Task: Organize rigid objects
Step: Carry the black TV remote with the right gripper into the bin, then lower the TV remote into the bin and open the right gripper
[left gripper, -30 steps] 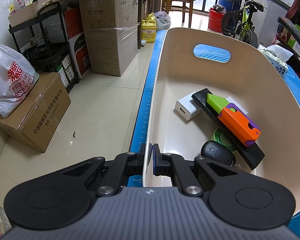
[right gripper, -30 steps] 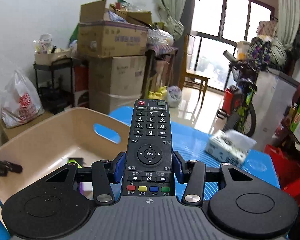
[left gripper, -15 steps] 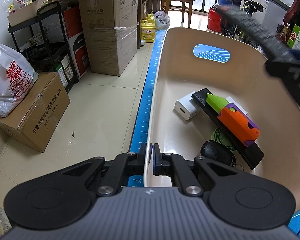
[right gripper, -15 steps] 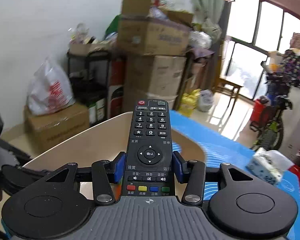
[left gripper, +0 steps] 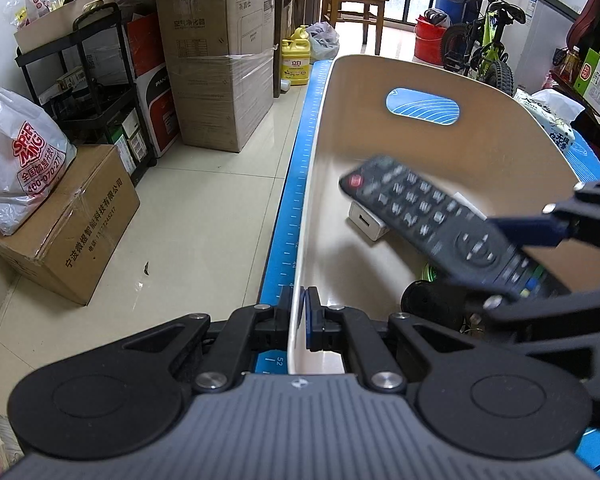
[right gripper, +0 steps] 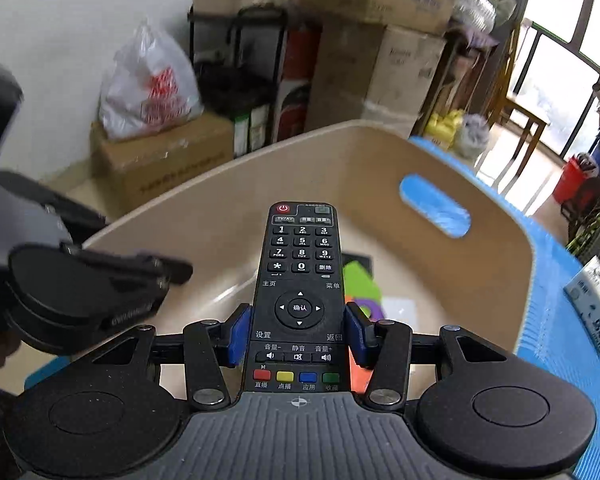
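My left gripper (left gripper: pixel 300 320) is shut on the near rim of a beige bin (left gripper: pixel 500 128). My right gripper (right gripper: pixel 299 332) is shut on a black remote control (right gripper: pixel 300 276) and holds it over the bin's inside; the remote also shows blurred in the left wrist view (left gripper: pixel 432 220), with the right gripper (left gripper: pixel 548 264) coming in from the right. Inside the bin lie a white charger (left gripper: pixel 366 222), a black key fob (left gripper: pixel 424 302), and green, purple and orange toys (right gripper: pixel 360 284) partly hidden under the remote. The left gripper shows at the left of the right wrist view (right gripper: pixel 172 270).
The bin (right gripper: pixel 380 152) stands on a blue mat (right gripper: pixel 560 360) at the table's left edge. A tissue pack (right gripper: pixel 596 300) lies to the right on the mat. Cardboard boxes (left gripper: pixel 216 60), a black shelf (left gripper: pixel 84 80) and a plastic bag (left gripper: pixel 16 152) stand on the floor to the left.
My right gripper has swung left and down with the remote, from above the table to over the bin's inside. The left gripper has stayed on the rim.
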Available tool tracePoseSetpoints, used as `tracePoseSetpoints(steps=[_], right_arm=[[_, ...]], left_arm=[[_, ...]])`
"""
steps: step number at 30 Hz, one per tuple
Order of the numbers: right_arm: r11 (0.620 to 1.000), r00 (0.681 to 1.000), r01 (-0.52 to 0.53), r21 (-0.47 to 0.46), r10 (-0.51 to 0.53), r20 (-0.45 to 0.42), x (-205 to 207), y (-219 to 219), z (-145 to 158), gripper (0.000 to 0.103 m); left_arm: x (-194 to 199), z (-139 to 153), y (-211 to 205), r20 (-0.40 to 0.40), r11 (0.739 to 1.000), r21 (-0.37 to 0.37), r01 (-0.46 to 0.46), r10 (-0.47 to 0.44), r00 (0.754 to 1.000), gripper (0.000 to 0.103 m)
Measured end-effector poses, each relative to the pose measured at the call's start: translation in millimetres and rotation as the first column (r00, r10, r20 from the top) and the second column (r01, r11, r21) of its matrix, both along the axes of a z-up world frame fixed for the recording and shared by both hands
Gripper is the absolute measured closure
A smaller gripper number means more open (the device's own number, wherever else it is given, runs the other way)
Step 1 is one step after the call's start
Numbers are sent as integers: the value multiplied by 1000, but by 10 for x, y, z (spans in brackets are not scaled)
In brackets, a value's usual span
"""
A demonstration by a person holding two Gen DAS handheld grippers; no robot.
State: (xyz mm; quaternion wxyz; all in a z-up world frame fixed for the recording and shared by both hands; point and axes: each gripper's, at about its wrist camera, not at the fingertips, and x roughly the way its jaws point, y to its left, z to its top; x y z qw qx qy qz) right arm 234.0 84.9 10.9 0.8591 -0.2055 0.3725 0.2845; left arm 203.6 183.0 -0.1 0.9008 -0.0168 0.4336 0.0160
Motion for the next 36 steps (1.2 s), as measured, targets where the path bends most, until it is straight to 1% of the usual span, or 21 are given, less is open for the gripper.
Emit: tracePoseSetpoints(steps=[4, 7, 10, 14, 15, 16, 17, 19, 21, 25, 31, 36], right_arm=[[999, 998, -4, -44, 1, -61, 33, 49, -112, 50], [998, 996, -6, -58, 1, -87, 43, 41, -118, 50], [997, 991, -5, -77, -6, -133, 85, 52, -146, 50], [995, 991, -2, -104, -11, -130, 73, 72, -164, 50], [994, 991, 1, -106, -15, -131, 80, 81, -166, 48], [995, 991, 8, -103, -22, -136, 85, 74, -162, 44], [995, 990, 16, -97, -29, -138, 105, 65, -151, 43], [997, 990, 22, -75, -32, -136, 108, 45, -125, 34], [997, 993, 26, -76, -35, -113, 98, 27, -111, 31], [997, 996, 34, -67, -39, -76, 66, -38, -42, 30], [998, 998, 64, -10, -63, 18, 8, -232, 205, 24], [993, 988, 104, 48, -109, 113, -28, -492, 440, 17]], left_arm=[[0, -3, -5, 0, 1000, -1, 0, 0, 1000, 97], [2, -3, -12, 0, 1000, -1, 0, 0, 1000, 97], [2, -3, -11, 0, 1000, -2, 0, 0, 1000, 97], [2, -2, -10, 0, 1000, -2, 0, 0, 1000, 97], [2, -2, -12, 0, 1000, -1, 0, 0, 1000, 97], [3, -3, -9, 0, 1000, -1, 0, 0, 1000, 97], [2, -2, -9, 0, 1000, -2, 0, 0, 1000, 97], [5, -4, -25, -1, 1000, -4, 0, 0, 1000, 97], [4, -5, -33, 0, 1000, -4, 0, 0, 1000, 97], [4, -5, -29, 0, 1000, -4, 0, 0, 1000, 97], [5, -5, -32, 0, 1000, -5, 0, 0, 1000, 97], [5, -5, -37, 0, 1000, -6, 0, 0, 1000, 96]])
